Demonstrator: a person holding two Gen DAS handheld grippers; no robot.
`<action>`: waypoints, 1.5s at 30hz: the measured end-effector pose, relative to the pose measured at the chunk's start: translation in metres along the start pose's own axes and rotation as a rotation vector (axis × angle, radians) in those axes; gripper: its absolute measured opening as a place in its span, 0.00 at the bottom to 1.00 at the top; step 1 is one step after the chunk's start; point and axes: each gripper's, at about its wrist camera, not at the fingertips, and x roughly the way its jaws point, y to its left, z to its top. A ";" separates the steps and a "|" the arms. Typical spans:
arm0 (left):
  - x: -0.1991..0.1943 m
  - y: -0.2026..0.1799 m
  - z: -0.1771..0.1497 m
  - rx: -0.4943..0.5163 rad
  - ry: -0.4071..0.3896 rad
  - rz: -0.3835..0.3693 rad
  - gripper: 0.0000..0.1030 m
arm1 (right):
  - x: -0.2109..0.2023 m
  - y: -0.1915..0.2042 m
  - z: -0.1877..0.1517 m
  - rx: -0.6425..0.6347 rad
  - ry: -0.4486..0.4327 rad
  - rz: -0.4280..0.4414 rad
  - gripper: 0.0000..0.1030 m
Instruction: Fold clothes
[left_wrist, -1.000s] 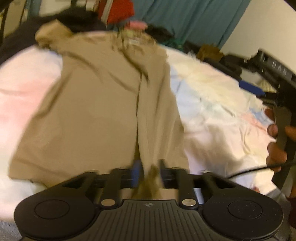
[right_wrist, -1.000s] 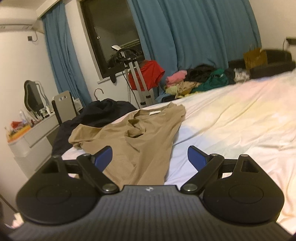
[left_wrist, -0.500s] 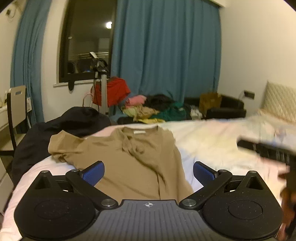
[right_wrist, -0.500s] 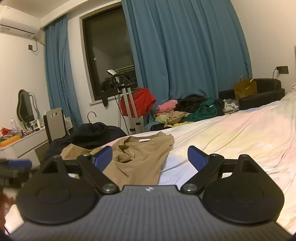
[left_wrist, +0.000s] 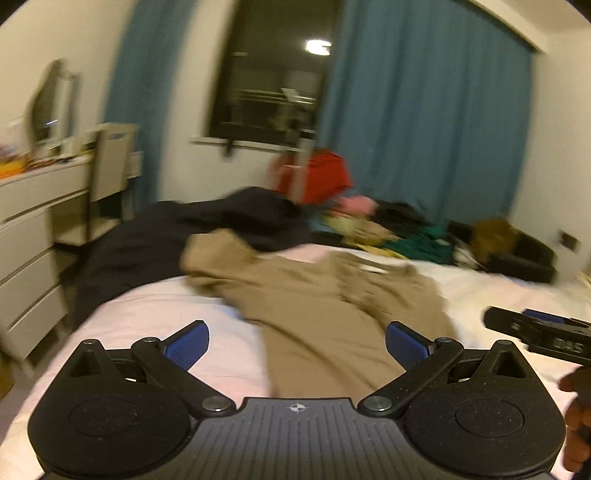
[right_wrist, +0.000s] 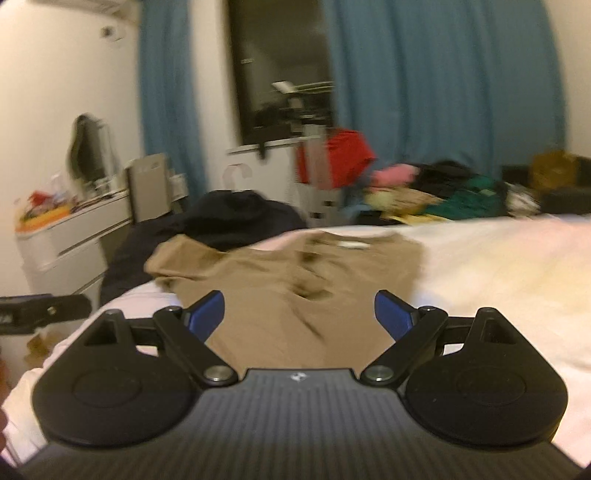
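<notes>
bed (right_wrist: 498, 266) holds tan shirt (right_wrist: 280, 295), dark garment (right_wrist: 236, 218) heaped just behind.

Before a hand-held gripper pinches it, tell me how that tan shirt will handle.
The tan shirt would probably hang limp: it lies creased on the bed. It looks thin, so likely light. One sleeve lies bunched and may trail.
</notes>
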 end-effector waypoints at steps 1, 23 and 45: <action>0.000 0.011 0.001 -0.034 -0.010 0.027 1.00 | 0.020 0.010 0.006 -0.014 0.006 0.031 0.87; 0.057 0.151 -0.025 -0.595 -0.052 0.349 0.96 | 0.325 0.187 0.011 -0.187 0.254 -0.006 0.15; 0.069 0.023 -0.044 -0.290 0.052 -0.096 0.96 | 0.230 -0.104 0.096 0.210 0.037 -0.302 0.13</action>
